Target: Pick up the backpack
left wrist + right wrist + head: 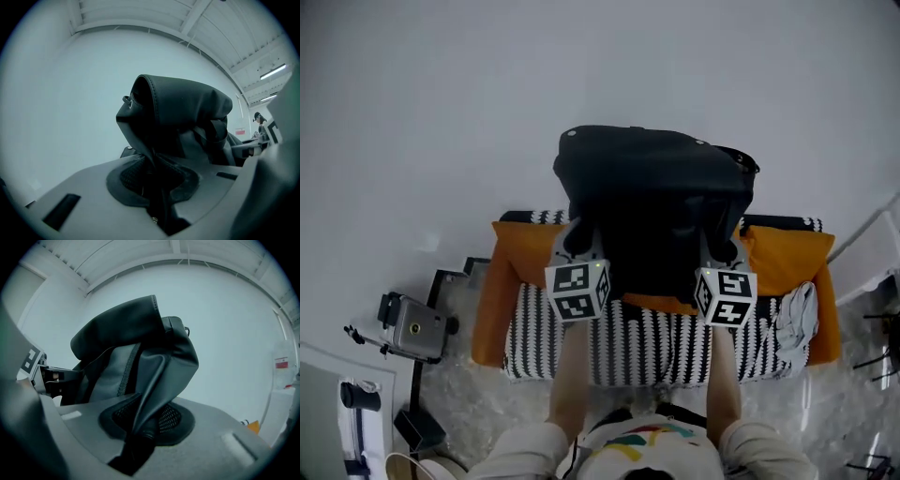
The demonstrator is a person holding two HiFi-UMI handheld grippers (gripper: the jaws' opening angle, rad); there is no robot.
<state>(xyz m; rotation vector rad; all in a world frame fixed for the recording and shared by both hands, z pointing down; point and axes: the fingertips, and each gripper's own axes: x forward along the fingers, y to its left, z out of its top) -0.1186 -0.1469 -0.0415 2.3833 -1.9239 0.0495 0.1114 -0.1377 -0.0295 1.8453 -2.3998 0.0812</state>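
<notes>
A black leather backpack point(652, 202) hangs in the air in front of the white wall, above a sofa. My left gripper point(579, 246) is shut on a fold of its left side, and my right gripper point(719, 251) is shut on its right side. In the left gripper view the backpack point(180, 117) rises from between the dark pads point(129, 176), its material pinched in the jaws. In the right gripper view the backpack point(136, 352) bulges up and left, a fold clamped between the pads point(171, 418). The fingertips are hidden by the bag in the head view.
Below lies a sofa point(637, 347) with a black-and-white patterned seat and orange cushions point(787, 258). A pale cloth point(797, 314) lies at its right end. A camera on a stand point(412, 328) sits at the left on the floor. The white wall point(441, 112) is close ahead.
</notes>
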